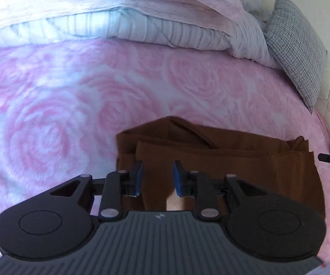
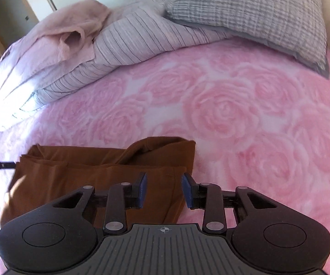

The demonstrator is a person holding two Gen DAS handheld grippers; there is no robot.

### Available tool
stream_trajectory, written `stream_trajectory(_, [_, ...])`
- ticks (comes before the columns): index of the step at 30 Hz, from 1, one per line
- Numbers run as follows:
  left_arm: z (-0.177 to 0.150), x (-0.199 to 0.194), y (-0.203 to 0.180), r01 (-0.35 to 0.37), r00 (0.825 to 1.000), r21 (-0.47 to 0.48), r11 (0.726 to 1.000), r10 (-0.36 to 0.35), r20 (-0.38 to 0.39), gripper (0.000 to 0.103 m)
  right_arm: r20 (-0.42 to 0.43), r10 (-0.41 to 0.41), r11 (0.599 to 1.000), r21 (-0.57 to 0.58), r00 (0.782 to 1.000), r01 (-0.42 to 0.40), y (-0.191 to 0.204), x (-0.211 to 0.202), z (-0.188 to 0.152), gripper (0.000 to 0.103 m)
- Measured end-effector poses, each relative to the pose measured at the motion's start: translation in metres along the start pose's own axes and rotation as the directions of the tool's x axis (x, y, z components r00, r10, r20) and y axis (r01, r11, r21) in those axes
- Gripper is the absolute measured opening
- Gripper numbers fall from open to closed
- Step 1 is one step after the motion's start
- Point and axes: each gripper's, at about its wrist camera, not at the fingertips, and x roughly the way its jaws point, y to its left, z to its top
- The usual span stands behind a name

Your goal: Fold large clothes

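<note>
While the brown garment [image 1: 222, 160] lies folded on the pink rose-patterned bedspread [image 1: 61, 91], the left gripper [image 1: 157, 177] hangs above its left part with jaws apart, blue pads clear of the cloth and nothing pinched between them. Behind it, a striped duvet [image 1: 142, 29] is bunched along the bed, with a grey checked pillow [image 1: 297, 55] to its right. Further right, the right gripper [image 2: 164, 190] hovers over the garment's right edge, likewise parted and holding nothing.
</note>
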Motion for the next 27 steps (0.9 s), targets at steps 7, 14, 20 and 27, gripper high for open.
stream_trajectory(7, [0.003,0.015,-0.005,-0.024,1.000,0.021,0.999,0.025,-0.011,0.024,0.032,-0.026,0.999,-0.036,0.999,0.027,0.000,0.017,-0.001,0.030])
stream_trajectory(14, [0.001,0.016,-0.008,-0.039,0.999,0.050,0.998,0.038,0.002,0.009,0.016,-0.081,0.993,-0.089,0.997,0.082,0.008,0.021,-0.001,0.030])
stream_trajectory(20, [0.001,0.018,-0.008,-0.006,1.000,0.067,0.998,0.006,0.007,0.000,0.013,-0.056,0.998,-0.013,0.998,0.056,-0.006,0.023,-0.005,0.003])
stream_trajectory(27, [0.006,-0.022,-0.010,-0.084,0.980,0.084,0.993,0.067,0.186,0.000,0.154,-0.092,0.964,-0.234,0.984,0.127,0.030,-0.012,0.000,0.003])
